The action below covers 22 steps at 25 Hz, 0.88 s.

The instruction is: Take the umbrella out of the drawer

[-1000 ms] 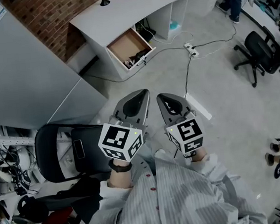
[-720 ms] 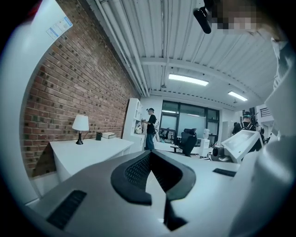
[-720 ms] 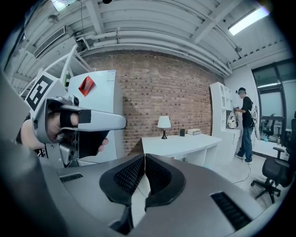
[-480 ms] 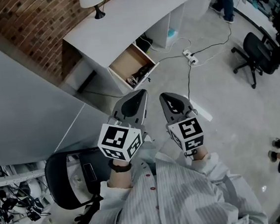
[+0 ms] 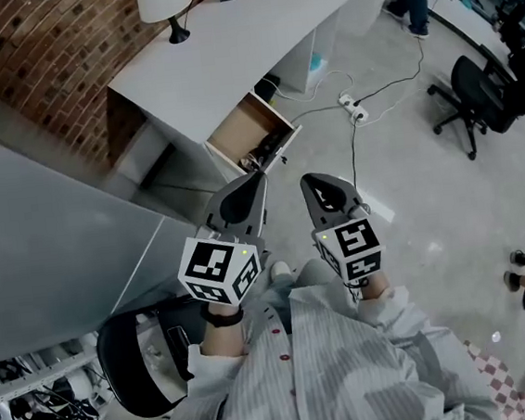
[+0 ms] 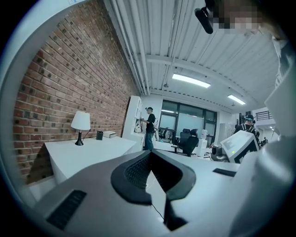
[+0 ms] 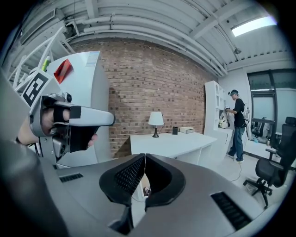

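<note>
The wooden drawer (image 5: 240, 130) stands pulled out from under the white desk (image 5: 227, 45). Dark items (image 5: 270, 147) lie at its near end; I cannot make out which of them is the umbrella. My left gripper (image 5: 257, 180) is held out in front of me, shut and empty, its tip just short of the drawer in the head view. My right gripper (image 5: 308, 182) is beside it, also shut with nothing in it. In the left gripper view the left gripper (image 6: 150, 153) has its jaws together, pointing past the desk (image 6: 88, 152). In the right gripper view the right gripper (image 7: 144, 157) points at the desk (image 7: 171, 141).
A table lamp (image 5: 164, 0) stands on the desk by the brick wall (image 5: 31, 51). A power strip (image 5: 354, 109) with cables lies on the floor right of the drawer. An office chair (image 5: 474, 89) stands at the right, a black chair (image 5: 147, 356) at lower left, a grey cabinet (image 5: 42, 246) at the left.
I have walked towards the desk: desk and drawer come nearer and lower in the head view, the black chair slips back. Both grippers moved forward together and stayed shut.
</note>
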### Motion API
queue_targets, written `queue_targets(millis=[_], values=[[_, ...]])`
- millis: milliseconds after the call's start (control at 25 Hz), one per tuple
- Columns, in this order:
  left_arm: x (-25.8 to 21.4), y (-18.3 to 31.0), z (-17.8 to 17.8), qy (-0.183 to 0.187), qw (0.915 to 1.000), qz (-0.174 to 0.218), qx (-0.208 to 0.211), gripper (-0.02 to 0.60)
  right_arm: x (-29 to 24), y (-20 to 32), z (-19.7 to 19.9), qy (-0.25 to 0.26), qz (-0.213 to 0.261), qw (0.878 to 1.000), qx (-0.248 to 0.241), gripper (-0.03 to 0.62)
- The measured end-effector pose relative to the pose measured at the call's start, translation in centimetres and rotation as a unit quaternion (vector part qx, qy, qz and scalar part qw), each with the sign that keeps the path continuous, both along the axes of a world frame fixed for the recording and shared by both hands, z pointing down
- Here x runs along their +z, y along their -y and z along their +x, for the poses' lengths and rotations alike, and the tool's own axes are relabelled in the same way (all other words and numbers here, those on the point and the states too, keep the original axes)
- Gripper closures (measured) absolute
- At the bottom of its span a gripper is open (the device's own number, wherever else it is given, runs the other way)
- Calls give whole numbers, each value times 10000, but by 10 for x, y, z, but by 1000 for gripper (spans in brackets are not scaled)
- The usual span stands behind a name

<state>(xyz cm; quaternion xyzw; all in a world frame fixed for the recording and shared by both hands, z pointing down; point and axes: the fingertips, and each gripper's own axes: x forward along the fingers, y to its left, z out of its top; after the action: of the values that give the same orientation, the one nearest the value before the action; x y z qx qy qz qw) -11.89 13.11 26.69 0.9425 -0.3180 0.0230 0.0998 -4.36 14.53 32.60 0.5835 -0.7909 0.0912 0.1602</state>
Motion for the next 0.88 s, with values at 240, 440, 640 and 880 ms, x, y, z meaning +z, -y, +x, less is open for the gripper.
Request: queue_targets(millis=[240, 440, 640, 880], values=[[17, 18, 1, 92, 9998, -144, 72, 572, 14, 16, 2, -90, -164, 9998, 13, 559], [28, 43, 2, 153, 9997, -171, 122, 572, 30, 41, 1, -51, -290, 9996, 29, 559], [35, 84, 4, 205, 9994, -234, 139, 573, 36, 84, 0, -34, -362, 9993, 12, 559], [39, 137, 30, 279, 9992, -281, 27, 572, 37, 138, 24, 48, -425, 9991, -72, 559]])
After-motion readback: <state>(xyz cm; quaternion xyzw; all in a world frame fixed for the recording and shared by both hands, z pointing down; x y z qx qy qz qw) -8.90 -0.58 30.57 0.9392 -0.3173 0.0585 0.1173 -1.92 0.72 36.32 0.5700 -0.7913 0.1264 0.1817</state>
